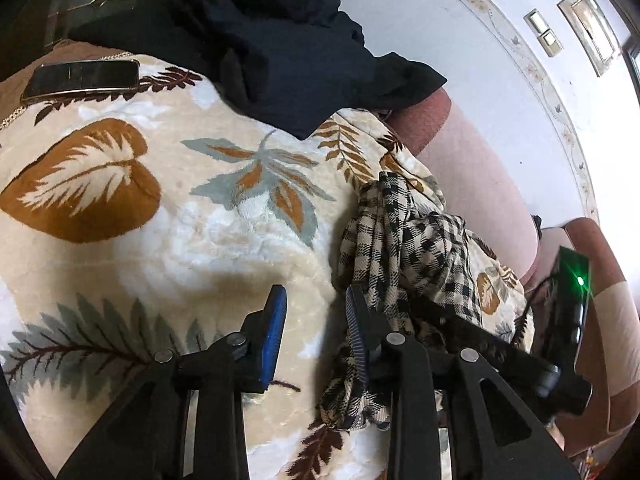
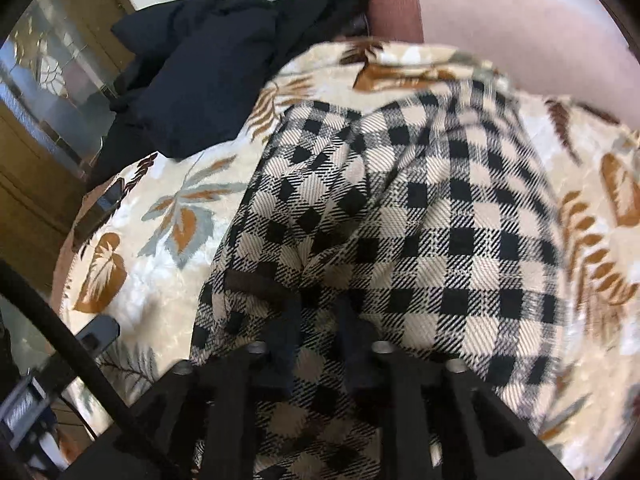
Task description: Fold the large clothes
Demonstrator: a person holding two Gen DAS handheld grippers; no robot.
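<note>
A black-and-beige checked garment [image 1: 404,252] hangs bunched at the right of the left wrist view, over a leaf-patterned cream blanket [image 1: 168,216]. My left gripper [image 1: 316,304] is open and empty, its right finger touching the cloth's edge. In the right wrist view the checked garment [image 2: 400,208] fills the middle and drapes over my right gripper [image 2: 320,312], which hides its fingertips. The jaws look close together with cloth between them. A dark navy garment [image 1: 276,40] lies crumpled at the back of the blanket, and it also shows in the right wrist view [image 2: 200,72].
A phone [image 1: 82,80] lies on the blanket at the far left. A pink-and-brown sofa back [image 1: 476,168] rises on the right. The other gripper's body with a green light [image 1: 568,304] is at the right edge. Wooden doors [image 2: 36,184] stand left.
</note>
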